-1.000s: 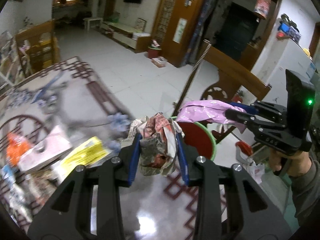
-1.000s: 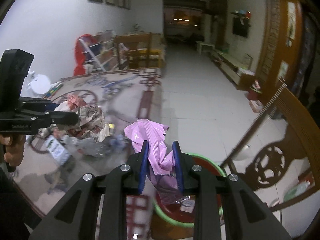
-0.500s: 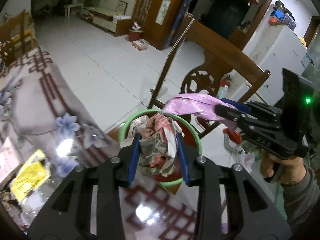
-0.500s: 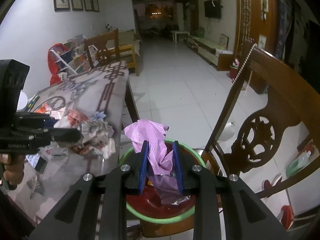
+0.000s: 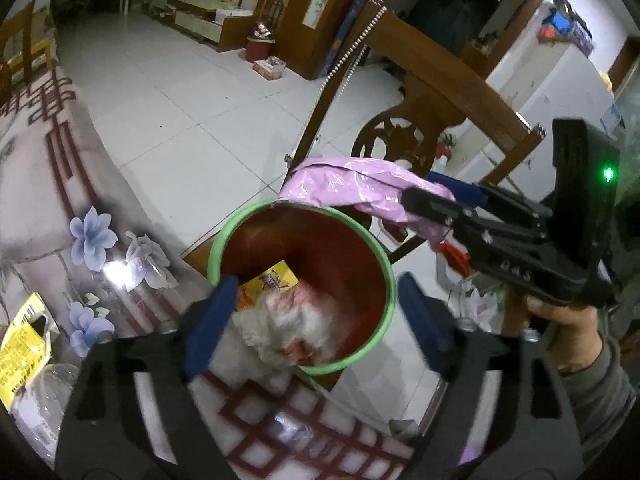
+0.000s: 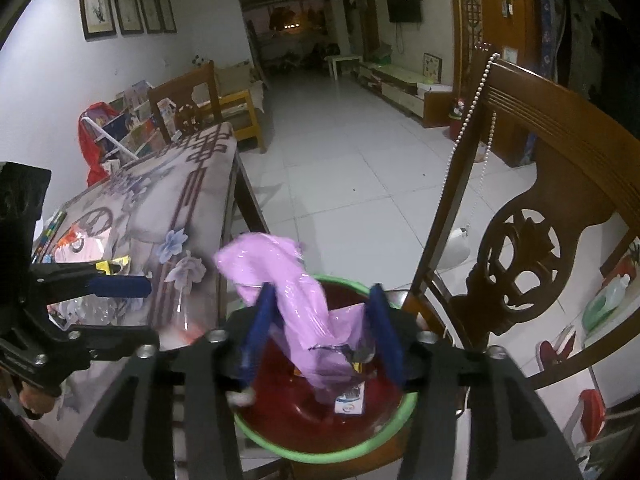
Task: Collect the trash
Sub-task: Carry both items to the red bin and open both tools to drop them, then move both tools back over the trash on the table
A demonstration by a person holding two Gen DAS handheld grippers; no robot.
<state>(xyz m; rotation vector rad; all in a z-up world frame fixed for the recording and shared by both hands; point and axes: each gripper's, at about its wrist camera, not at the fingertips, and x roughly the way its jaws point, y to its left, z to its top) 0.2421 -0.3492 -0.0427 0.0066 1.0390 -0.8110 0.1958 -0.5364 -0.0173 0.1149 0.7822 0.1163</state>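
The left gripper (image 5: 316,320) hangs over the red bin with a green rim (image 5: 374,240), its jaws opening wide. The crumpled paper wad (image 5: 286,326), blurred, sits between the blue pads (image 5: 208,322) without being pressed, just inside the bin's near rim, above a yellow wrapper (image 5: 268,284) in the bin.

The right gripper (image 6: 320,334) is over the same bin (image 6: 320,452), jaws opening. The pink plastic bag (image 6: 296,296) stands between its pads, leaning against the left one; the right pad stands clear of it. The bag's lower end reaches into the bin, beside a small white carton (image 6: 350,400).
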